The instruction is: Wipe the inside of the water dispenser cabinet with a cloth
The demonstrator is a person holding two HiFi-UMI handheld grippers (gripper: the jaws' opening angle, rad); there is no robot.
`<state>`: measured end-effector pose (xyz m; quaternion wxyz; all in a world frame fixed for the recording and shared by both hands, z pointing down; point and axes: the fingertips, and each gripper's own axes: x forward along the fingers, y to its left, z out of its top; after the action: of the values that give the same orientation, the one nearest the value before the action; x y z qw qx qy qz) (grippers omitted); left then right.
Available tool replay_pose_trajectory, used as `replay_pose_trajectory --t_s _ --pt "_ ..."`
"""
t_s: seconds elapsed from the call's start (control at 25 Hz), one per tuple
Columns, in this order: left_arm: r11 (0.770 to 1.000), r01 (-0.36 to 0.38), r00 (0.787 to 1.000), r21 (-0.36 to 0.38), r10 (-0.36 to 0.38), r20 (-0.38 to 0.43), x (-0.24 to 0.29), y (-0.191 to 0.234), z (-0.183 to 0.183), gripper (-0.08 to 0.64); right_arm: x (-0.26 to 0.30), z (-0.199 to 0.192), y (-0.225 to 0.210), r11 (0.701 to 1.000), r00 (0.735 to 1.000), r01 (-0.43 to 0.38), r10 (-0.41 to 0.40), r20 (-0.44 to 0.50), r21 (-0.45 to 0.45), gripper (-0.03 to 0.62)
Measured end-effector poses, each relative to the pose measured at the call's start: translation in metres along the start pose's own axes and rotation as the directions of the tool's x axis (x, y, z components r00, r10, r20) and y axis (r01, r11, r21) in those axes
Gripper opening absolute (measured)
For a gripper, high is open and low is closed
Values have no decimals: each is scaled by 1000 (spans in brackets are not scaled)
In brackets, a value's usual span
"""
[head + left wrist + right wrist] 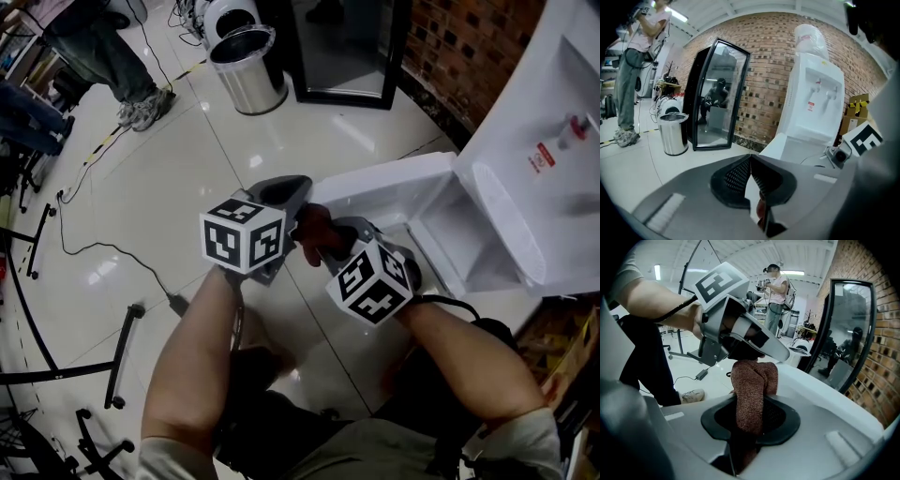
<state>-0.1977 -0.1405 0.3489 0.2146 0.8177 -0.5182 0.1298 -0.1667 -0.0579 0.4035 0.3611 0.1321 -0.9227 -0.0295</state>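
A reddish-brown cloth (752, 385) stands folded between the jaws of my right gripper (751, 414), which is shut on it; in the head view the cloth (317, 231) shows between the two marker cubes. My left gripper (751, 158) is shut, tips together, and its jaws (298, 186) reach just above the top of the cloth. Whether it pinches any cloth I cannot tell. The white water dispenser (553, 141) stands at the right, with its low cabinet door (384, 187) swung open and the white cabinet inside (469, 248) showing. Both grippers are outside the cabinet, to its left.
A steel bin (246, 67) and a black-framed glass cabinet (342, 47) stand ahead against the brick wall (469, 47). A person (103, 56) stands at the far left. Cables (103, 248) and black stand legs (117, 366) lie on the tiled floor at the left.
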Motion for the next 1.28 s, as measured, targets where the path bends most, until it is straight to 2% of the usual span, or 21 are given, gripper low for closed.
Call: replay_pose_trajectory --t_s 0.16,0.32,0.72,0.8,1.24,1.28 --pt "999 9 1000 37 -8 -23 3 -2 -2 3 -1 -3 -9 999 1000 24 -23 -9 34 107" --pt "999 16 1000 32 -15 -24 2 -3 -2 2 -3 -10 -28 991 998 61 -59 -20 120 107" --pt "999 10 1000 36 -9 -26 2 0 0 14 -11 -31 -58 960 990 142 -131 -58 243 106" --pt "1000 0 1000 16 0 -9 0 6 3 61 -12 -32 -60 958 989 148 -137 -61 248 106" --pt "989 16 1000 -144 -14 16 0 15 0 97 -9 -38 -69 951 984 175 -161 -73 257 106" --pt "989 18 1000 -148 -15 18 0 15 1 121 -10 -40 -71 949 983 179 -164 -78 260 106"
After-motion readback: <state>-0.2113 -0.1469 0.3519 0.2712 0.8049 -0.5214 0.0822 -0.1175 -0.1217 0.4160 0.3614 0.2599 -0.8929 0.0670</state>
